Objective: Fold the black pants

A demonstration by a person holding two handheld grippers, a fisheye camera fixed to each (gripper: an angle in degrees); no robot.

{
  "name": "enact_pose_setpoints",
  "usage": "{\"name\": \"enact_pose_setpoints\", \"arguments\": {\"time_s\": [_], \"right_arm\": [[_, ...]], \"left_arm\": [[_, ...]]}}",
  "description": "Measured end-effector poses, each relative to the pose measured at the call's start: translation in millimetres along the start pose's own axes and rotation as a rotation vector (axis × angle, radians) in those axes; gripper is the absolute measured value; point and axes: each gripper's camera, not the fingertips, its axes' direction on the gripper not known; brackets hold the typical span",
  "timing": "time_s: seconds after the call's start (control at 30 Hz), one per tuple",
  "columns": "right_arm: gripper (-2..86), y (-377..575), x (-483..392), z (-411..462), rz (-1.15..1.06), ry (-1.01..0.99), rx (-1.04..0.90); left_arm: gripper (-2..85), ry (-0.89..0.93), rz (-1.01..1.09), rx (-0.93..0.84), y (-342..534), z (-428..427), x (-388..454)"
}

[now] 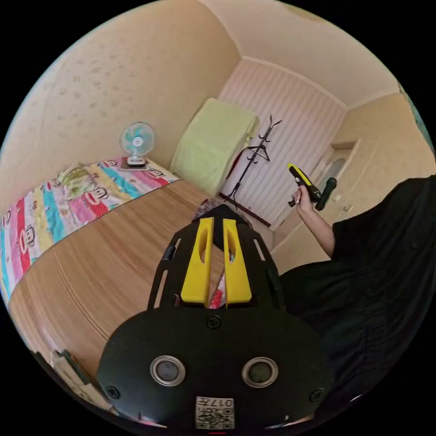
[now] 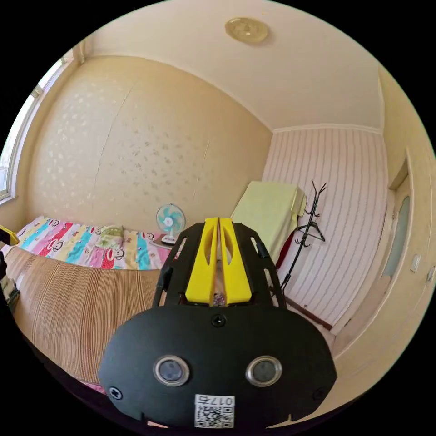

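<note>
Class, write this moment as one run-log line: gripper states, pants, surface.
left gripper: jaws slightly apart, holding nothing | right gripper: shut, empty, raised | black pants: hanging, unfolded | woven mat: bare

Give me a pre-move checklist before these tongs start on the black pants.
1. Left tongs gripping the pants: cannot tell; a dark cloth bunches at their tips.
2. Right tongs free: ok; shut, nothing between them.
3. Room on the ribbed tan straw mat: ok; a broad bare stretch shows.
4. Small white table fan out of the way: ok; beyond the mat's far edge.
5. Pants laid flat: cannot tell.
</note>
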Motion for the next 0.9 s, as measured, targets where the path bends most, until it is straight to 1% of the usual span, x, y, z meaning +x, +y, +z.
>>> {"name": "enact_pose_setpoints", "arguments": {"time_s": [0.07,0.13,0.17,0.23,0.27,0.33,0.37,0.43,0.5,0.57,0.6,0.63,0.67,0.7,0.77,0.8,0.83,0.87,0.9], "right_arm": [[0.5,15.7,33.7,19.5,0.049,-0.053,-0.078],[0.8,54.6,80.2,71.4,0.201,-0.116,-0.386],[1.0,68.3,91.4,86.0,0.249,-0.137,-0.469],[2.1,134.3,127.9,139.5,0.412,-0.216,-0.766],[2.6,151.8,134.3,150.0,0.435,-0.234,-0.814],[5.4,219.5,158.5,184.7,0.553,-0.248,-0.943],[6.4,235.2,164.5,193.7,0.588,-0.253,-0.979],[9.8,291.1,186.9,230.7,0.727,-0.251,-1.119],[11.5,320.2,198.4,255.2,0.762,-0.219,-1.155],[12.7,347.8,209.3,283.3,0.793,-0.128,-1.233],[13.0,366.3,218.1,302.9,0.861,-0.085,-1.286],[12.9,381.3,225.4,322.0,0.954,-0.106,-1.304],[12.2,386.6,227.5,331.7,0.997,-0.134,-1.3],[10.8,389.9,229.8,348.5,1.05,-0.097,-1.309],[6.3,372.3,219.3,372.6,0.985,-0.015,-1.299],[5.0,351.2,200.8,384.8,0.871,0.024,-1.262],[4.1,327.9,176.0,393.2,0.767,-0.075,-1.161],[3.8,316.8,163.6,396.5,0.739,-0.167,-1.108],[3.4,295.0,139.5,403.0,0.712,-0.373,-1.006]], "left_arm": [[0.7,0.179,0.012,0.086,11.9,49.7,29.5],[0.2,0.301,0.022,0.092,24.0,79.0,34.0],[0.2,0.31,0.031,0.066,31.4,93.6,32.9],[0.7,0.241,0.019,0.041,45.1,105.9,27.6],[0.9,0.196,0.006,0.053,55.9,108.5,22.9],[1.2,0.16,-0.019,0.096,73.0,109.1,15.2],[1.3,0.142,-0.041,0.128,84.8,109.9,9.7],[1.4,0.11,-0.083,0.159,103.8,114.6,0.4],[1.7,0.083,-0.12,0.148,122.7,124.9,-8.8],[2.3,0.065,-0.159,0.087,148.6,144.8,-20.3],[2.4,0.06,-0.17,0.069,155.2,150.3,-23.4],[2.9,0.047,-0.192,0.038,168.0,160.8,-29.5],[3.3,0.034,-0.209,0.02,179.4,170.0,-35.6],[3.4,0.027,-0.218,0.014,184.8,174.2,-38.8],[4.0,-0.005,-0.242,0.004,201.3,190.7,-52.7],[4.1,-0.009,-0.244,-0.002,204.2,195.5,-56.4],[4.2,-0.009,-0.245,-0.015,208.5,205.8,-63.7],[4.2,0.0,-0.246,-0.027,212.0,217.3,-71.2],[4.2,0.006,-0.246,-0.032,213.5,223.4,-74.8]]}}
